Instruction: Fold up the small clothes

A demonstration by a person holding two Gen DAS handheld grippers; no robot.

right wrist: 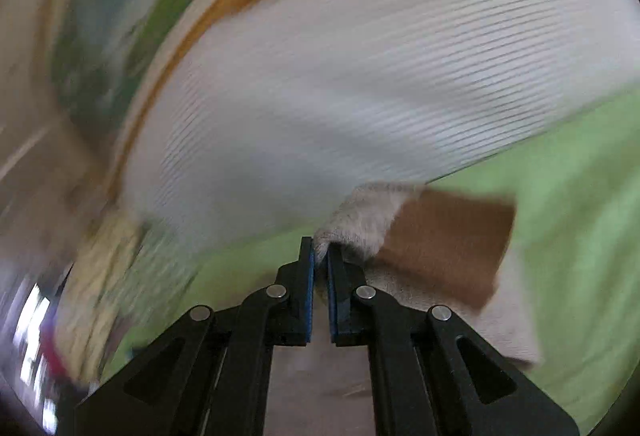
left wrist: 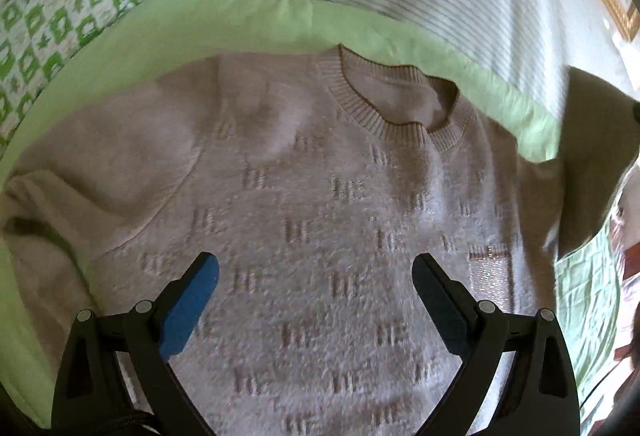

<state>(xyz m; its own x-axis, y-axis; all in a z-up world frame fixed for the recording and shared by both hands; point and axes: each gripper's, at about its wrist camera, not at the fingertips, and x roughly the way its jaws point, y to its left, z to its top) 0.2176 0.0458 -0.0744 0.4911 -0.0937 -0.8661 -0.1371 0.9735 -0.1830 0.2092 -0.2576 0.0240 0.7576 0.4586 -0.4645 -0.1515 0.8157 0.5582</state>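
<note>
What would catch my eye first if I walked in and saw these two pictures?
Most likely the pale knitted sweater spread face up on the green sheet, filling the middle of the left view, with the open left gripper poised over its chest. In the blurred right view, the right gripper is pinched shut on a fold of the sweater, lifted off the sheet, with a striped cloth behind.

Both grippers, left gripper (left wrist: pixel 315 272) and right gripper (right wrist: pixel 321 252), are black linkages with silver rivets and blue-padded jaws.
</note>
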